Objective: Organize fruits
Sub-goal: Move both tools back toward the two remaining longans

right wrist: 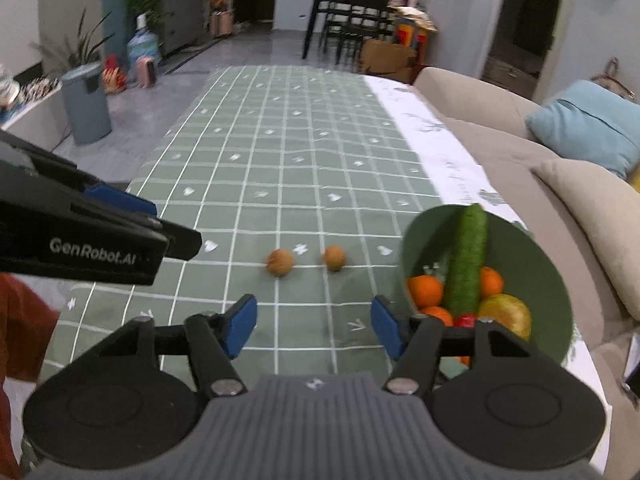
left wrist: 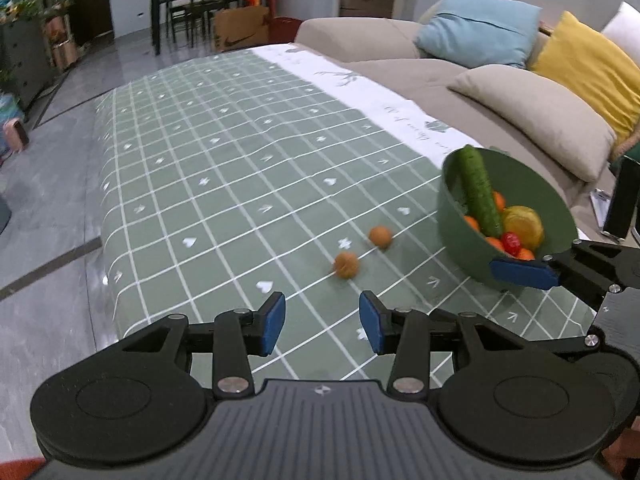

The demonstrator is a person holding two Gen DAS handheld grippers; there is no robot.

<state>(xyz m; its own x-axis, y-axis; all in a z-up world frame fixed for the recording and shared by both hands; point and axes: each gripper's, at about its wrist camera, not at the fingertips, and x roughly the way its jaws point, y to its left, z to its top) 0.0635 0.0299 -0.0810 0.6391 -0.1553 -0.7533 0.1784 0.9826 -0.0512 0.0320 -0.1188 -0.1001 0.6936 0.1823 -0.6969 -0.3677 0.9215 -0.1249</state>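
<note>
Two small brown round fruits (left wrist: 346, 265) (left wrist: 380, 237) lie on the green checked tablecloth (left wrist: 240, 168), just ahead of both grippers; the right wrist view shows the same pair (right wrist: 280, 263) (right wrist: 334, 258). A green bowl (left wrist: 460, 232) (right wrist: 548, 280) at the right holds a cucumber (left wrist: 480, 196) (right wrist: 466, 264), oranges (right wrist: 426, 290), a yellow fruit (left wrist: 522, 226) and a red one (left wrist: 511, 242). My left gripper (left wrist: 322, 324) (right wrist: 160, 224) is open with nothing in it. My right gripper (right wrist: 314, 330) is open too, its right finger (left wrist: 524, 274) close against the bowl's near wall.
A beige sofa (left wrist: 400, 40) with blue (left wrist: 476, 28), yellow and beige cushions runs along the table's right side. A dark phone-like slab (left wrist: 622, 200) stands at the far right. A grey bin (right wrist: 86, 100), plants and a dining table (right wrist: 348, 12) stand on the floor beyond.
</note>
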